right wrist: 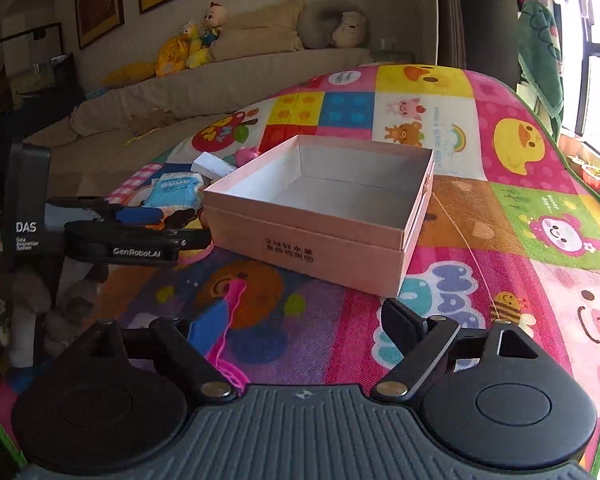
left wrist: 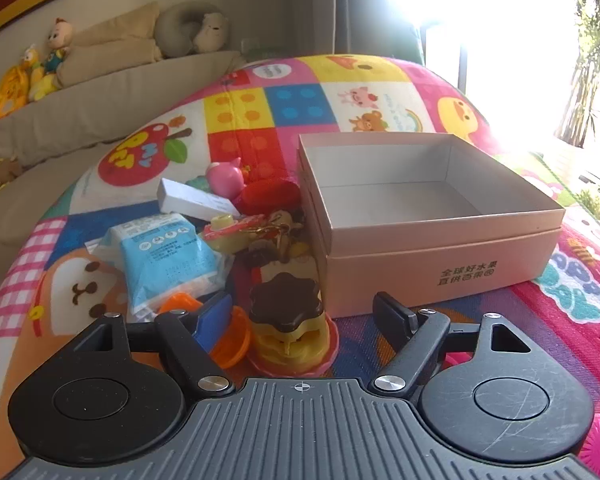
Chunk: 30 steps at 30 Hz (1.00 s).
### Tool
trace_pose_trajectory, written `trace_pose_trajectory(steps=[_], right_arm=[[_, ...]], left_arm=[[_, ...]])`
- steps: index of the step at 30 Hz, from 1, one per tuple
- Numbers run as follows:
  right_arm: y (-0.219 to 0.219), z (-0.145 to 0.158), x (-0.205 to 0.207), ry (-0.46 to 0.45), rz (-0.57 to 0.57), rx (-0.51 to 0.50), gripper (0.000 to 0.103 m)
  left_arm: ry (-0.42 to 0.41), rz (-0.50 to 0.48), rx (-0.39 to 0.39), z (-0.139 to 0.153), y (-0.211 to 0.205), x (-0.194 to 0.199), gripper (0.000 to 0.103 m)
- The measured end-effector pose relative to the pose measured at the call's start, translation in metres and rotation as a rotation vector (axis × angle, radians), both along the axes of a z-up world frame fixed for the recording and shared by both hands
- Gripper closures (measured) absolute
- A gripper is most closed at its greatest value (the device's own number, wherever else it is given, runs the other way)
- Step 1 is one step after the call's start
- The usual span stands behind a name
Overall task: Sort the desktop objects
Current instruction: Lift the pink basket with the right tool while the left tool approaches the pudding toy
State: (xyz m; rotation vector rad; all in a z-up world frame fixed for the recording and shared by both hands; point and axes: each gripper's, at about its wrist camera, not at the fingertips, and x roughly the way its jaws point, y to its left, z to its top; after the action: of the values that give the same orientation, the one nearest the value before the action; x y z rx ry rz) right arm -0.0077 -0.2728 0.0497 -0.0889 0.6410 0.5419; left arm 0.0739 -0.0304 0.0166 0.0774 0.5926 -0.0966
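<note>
Here, in the left wrist view, the left tongs [left wrist: 304,312] stood wide open over a toy cake [left wrist: 287,322] at the near end of one heap of toys [left wrist: 236,232]. One open box [left wrist: 428,216] sat touching the heap's right edge.

In the right wrist view, the right tongs [right wrist: 300,328] gaped open, holding nothing, above bare mat [right wrist: 520,208] near the box [right wrist: 324,208]; free mat lay to its right.

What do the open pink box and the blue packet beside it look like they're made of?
Pink box: likely matte paperboard, with thin straight walls, crisp folded corners and printed lettering. Blue packet: seemingly soft plastic film, glossy and wrinkled with a crimped clear edge.
</note>
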Motion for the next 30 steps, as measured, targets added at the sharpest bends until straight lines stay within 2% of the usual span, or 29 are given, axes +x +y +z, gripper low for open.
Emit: trace_pose_trajectory(steps=[4, 8, 10, 15, 19, 21, 23, 24, 26, 27, 30], right_arm=[[0.003, -0.01, -0.013, 0.013, 0.01, -0.003, 0.017], [0.002, -0.016, -0.008, 0.046, -0.023, 0.016, 0.016], [0.005, -0.016, -0.008, 0.046, -0.015, 0.013, 0.016], [0.021, -0.017, -0.019, 0.051, 0.097, 0.003, 0.012], [0.037, -0.023, -0.026, 0.052, 0.147, -0.023, 0.011], [0.045, -0.025, -0.029, 0.056, 0.169, -0.038, 0.015], [0.053, -0.027, -0.03, 0.065, 0.191, -0.069, 0.03], [0.057, -0.028, -0.031, 0.061, 0.193, -0.089, 0.033], [0.06, -0.028, -0.034, 0.042, 0.192, -0.117, 0.036], [0.06, -0.027, -0.035, 0.043, 0.191, -0.12, 0.036], [0.054, -0.021, -0.039, 0.045, 0.18, -0.11, 0.038]], left_arm=[[0.049, -0.063, -0.039, -0.002, -0.003, -0.003, 0.016], [0.054, -0.149, -0.062, 0.0, -0.008, -0.024, 0.012], [0.058, -0.136, -0.062, -0.002, -0.007, -0.031, 0.012], [0.084, -0.07, -0.072, -0.007, 0.002, -0.028, 0.012], [0.077, -0.054, -0.062, -0.005, 0.001, -0.025, 0.013], [0.064, -0.042, -0.038, -0.004, -0.002, -0.021, 0.015], [0.066, -0.032, -0.028, -0.005, -0.005, -0.013, 0.02], [0.073, -0.029, -0.023, -0.006, -0.006, -0.01, 0.026], [0.072, -0.029, -0.019, -0.007, -0.009, -0.007, 0.029], [0.07, -0.035, -0.016, -0.006, -0.01, -0.008, 0.037], [0.048, -0.056, 0.012, -0.002, -0.014, -0.019, 0.049]])
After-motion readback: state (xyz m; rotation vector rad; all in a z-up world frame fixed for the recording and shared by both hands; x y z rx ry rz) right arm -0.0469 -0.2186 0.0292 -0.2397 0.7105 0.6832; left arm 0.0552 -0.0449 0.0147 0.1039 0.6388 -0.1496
